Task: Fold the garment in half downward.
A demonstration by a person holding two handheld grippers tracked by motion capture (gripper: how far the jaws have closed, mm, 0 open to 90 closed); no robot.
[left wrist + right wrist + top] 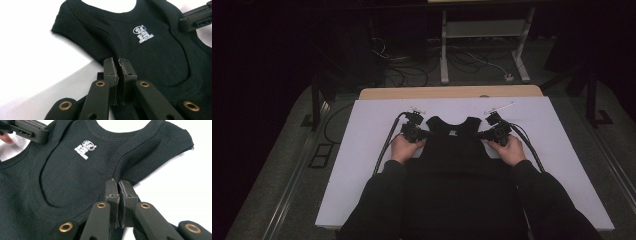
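A black sleeveless shirt (pixel 452 145) lies flat on the white board (pixel 362 165), neck opening away from the person. A small white logo (pixel 143 33) sits below its neckline. My left gripper (pixel 427 134) is shut on the shirt (pixel 155 57) at the seam of its left armhole, jaws pressed together (pixel 118 62). My right gripper (pixel 482 135) is shut on the shirt (pixel 70 177) at the opposite armhole seam, jaws pressed together (pixel 117 182). Each gripper view also catches the other gripper far off, the right gripper (pixel 195 18) and the left gripper (pixel 30 131).
The white board lies on a wooden table (pixel 412 93) whose far edge shows. A black cable (pixel 384 147) trails from the left gripper, another (pixel 532 150) from the right. Behind the table, a white stand (pixel 482 30) and loose cables are on the dark floor.
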